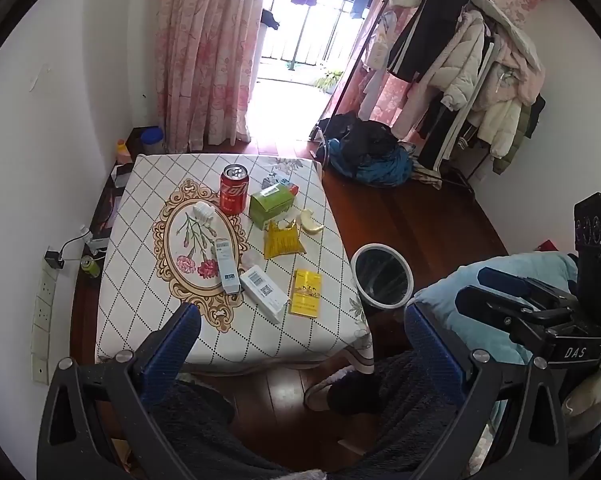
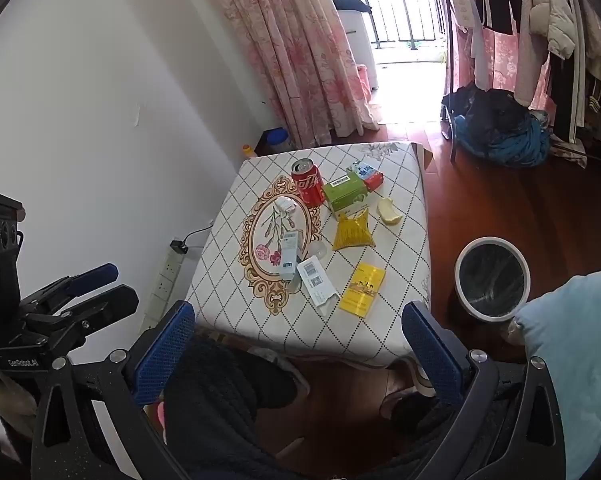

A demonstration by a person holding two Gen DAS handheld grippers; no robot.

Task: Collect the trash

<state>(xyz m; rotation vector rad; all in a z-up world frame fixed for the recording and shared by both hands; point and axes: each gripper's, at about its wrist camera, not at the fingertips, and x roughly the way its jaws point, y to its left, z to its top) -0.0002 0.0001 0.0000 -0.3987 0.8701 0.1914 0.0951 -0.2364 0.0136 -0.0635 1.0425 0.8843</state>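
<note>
Red against the white lattice-print tablecloth (image 1: pixel 148 320), a cola can (image 1: pixel 233 190) stood upright near the far end of the table, its tab end open. Just beside it on the right we saw a green carton (image 1: pixel 270 204), and behind that a small blue-and-red box (image 2: pixel 366 174). A yellow crumpled wrapper (image 1: pixel 282 242) lay in front of the carton, with a bitten pale piece of fruit (image 1: pixel 312 224) just to its right. Nearer to us lay a flat yellow packet (image 1: pixel 306 294), a white box with barcodes (image 1: pixel 264 292) and a slim white-and-blue box (image 1: pixel 226 266), the last two touching. A crumpled white tissue (image 1: pixel 203 214) sat on the flower medallion.

On the wooden floor to the right of the table stood the round bin (image 1: pixel 382 276), white-rimmed and lined with a dark bag.

We held both tools back from the table's near edge, above dark-trousered knees. The left gripper (image 1: pixel 300 344) had its blue pads spread wide with nothing between them; the right gripper (image 2: pixel 300 344) was equally spread and empty.
</note>
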